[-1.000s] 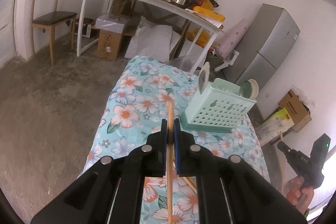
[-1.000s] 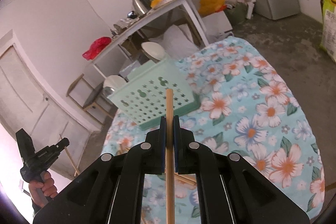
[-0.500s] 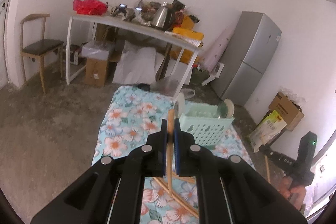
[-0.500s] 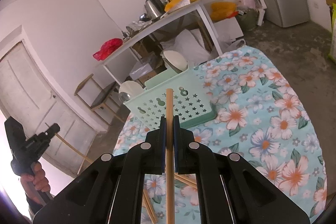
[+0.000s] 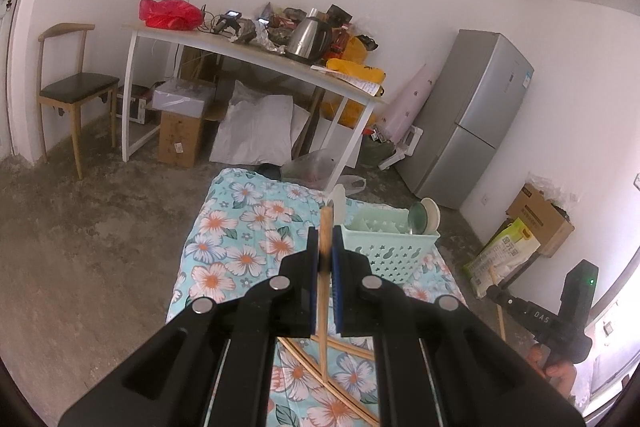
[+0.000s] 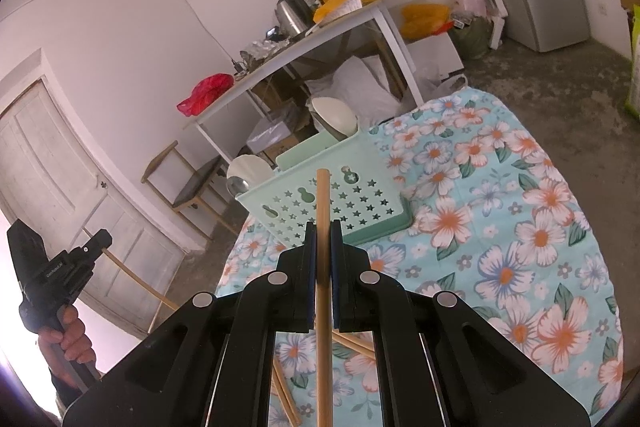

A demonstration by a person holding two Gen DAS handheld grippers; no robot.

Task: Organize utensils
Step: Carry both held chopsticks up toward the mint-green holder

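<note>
Each hand has a wooden chopstick in its claw, and neither stick has gone into the mint-green perforated basket [image 6: 328, 203] yet, so by my reckoning the sorting is somewhere in the middle. The basket stands on the floral tablecloth [image 6: 520, 227] with pale plates or bowls [image 6: 334, 115] propped at its far side, which look already put away. Several more chopsticks [image 6: 282, 391] lie loose on the cloth below the grippers, crossing one another, so there is work left after this pair. The left gripper [image 5: 325, 255] is clamped tight on its chopstick [image 5: 325, 239], the stick running up between the jaws with its tip over the near rim of the basket as seen from that wrist. The right gripper [image 6: 322, 247] is likewise pinched on its chopstick [image 6: 322, 203], whose tip lies across the basket's starred front wall. Both tools slant gently downward toward the basket and hover above the cloth, apart from each other, one on each side.
</note>
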